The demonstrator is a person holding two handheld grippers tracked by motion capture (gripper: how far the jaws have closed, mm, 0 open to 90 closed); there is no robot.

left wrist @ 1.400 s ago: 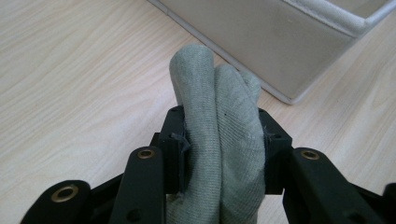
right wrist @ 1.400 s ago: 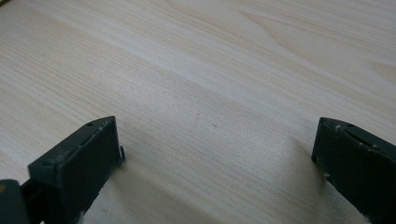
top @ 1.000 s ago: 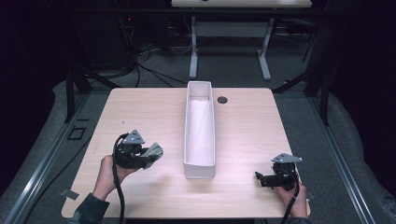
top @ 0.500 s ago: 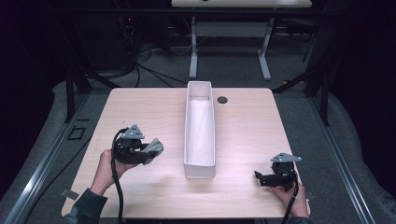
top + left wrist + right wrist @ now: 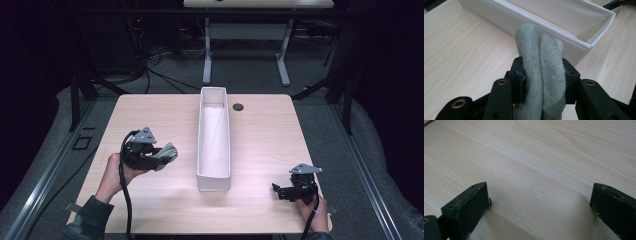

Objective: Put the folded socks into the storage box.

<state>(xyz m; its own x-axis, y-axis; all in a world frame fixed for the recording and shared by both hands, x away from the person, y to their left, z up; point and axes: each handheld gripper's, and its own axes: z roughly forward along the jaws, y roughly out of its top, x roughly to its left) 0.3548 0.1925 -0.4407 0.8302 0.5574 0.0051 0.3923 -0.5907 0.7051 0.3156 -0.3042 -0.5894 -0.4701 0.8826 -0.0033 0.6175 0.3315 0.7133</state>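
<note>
1. The grey-green rolled cloth (image 5: 541, 72) is your work piece, yet the biggest thing here is the light wooden table (image 5: 150, 112) under everything.
2. The long white fabric bin (image 5: 214, 176) runs lengthwise down the table's middle, open at the top.
3. Your left gripper (image 5: 159, 156) hangs left of the bin's near end with its jaws pinching the cloth, which bulges past the pads toward the bin wall, close to it without touching.
4. Your right gripper (image 5: 280, 191) sits near the table's front right corner, jaws spread wide over bare wood, well apart from the bin.
5. A small dark grommet (image 5: 238, 107) lies just right of the bin's far end.
</note>
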